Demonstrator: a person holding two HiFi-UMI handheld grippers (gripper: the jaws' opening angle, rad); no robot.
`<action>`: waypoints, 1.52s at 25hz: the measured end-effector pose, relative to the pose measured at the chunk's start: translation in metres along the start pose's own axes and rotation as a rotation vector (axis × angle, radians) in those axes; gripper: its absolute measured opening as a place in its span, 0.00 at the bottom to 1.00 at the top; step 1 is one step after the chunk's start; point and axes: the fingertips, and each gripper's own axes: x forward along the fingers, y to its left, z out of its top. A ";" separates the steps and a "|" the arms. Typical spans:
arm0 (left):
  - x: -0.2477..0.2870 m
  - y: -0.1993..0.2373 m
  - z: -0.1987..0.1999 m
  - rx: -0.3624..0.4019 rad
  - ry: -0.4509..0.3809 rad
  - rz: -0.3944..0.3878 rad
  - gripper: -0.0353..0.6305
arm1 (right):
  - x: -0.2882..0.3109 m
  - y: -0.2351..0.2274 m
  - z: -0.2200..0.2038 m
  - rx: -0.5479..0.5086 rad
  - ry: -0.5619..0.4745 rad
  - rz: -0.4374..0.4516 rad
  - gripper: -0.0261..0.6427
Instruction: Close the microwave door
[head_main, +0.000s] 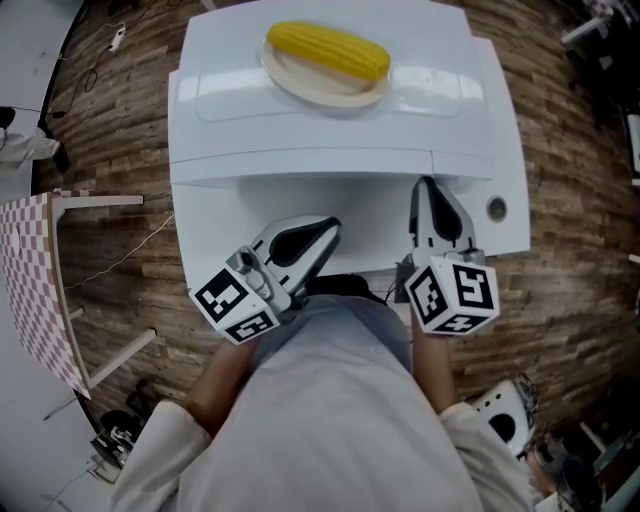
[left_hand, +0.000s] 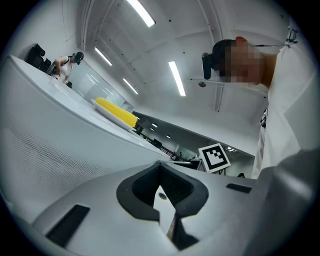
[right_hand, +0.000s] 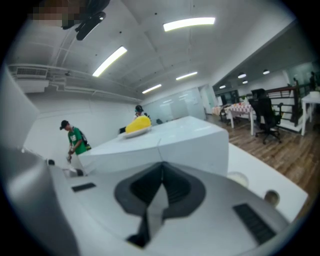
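— Looking for the microwave (head_main: 330, 130)?
— Sits at 12 o'clock on the counter (head_main: 370, 215), carrying a plate (head_main: 300, 90) of corn (head_main: 328, 50) on top. Shows its door (head_main: 300, 165) along the near edge, seemingly level with the control panel (head_main: 462, 165) at 3 o'clock of it.
— Closed already, then?
— Looks closed, or very nearly. Cannot swear to the latch from here.
— And the left tongs (head_main: 325, 232)?
— Pinched tip to tip, gripping nothing, hanging at 6 o'clock of the door, close to its face. Same for the right tongs (head_main: 428, 190): pressed together, empty, at 5 o'clock, just before the panel.
— So which step?
— Probably the last one: pressing home, or checking. Calls for a flat push toward 12 o'clock with closed tips if not fully latched; otherwise, for backing off toward 6 o'clock.
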 end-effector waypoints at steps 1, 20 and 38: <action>0.000 -0.001 0.000 0.000 -0.001 -0.001 0.08 | 0.001 0.000 0.001 -0.005 -0.002 -0.004 0.07; -0.005 -0.009 0.001 -0.005 -0.022 -0.010 0.08 | 0.001 0.002 -0.006 -0.063 0.037 0.030 0.07; -0.006 -0.034 0.005 0.108 -0.026 0.047 0.08 | -0.043 0.022 -0.006 -0.130 0.021 0.115 0.07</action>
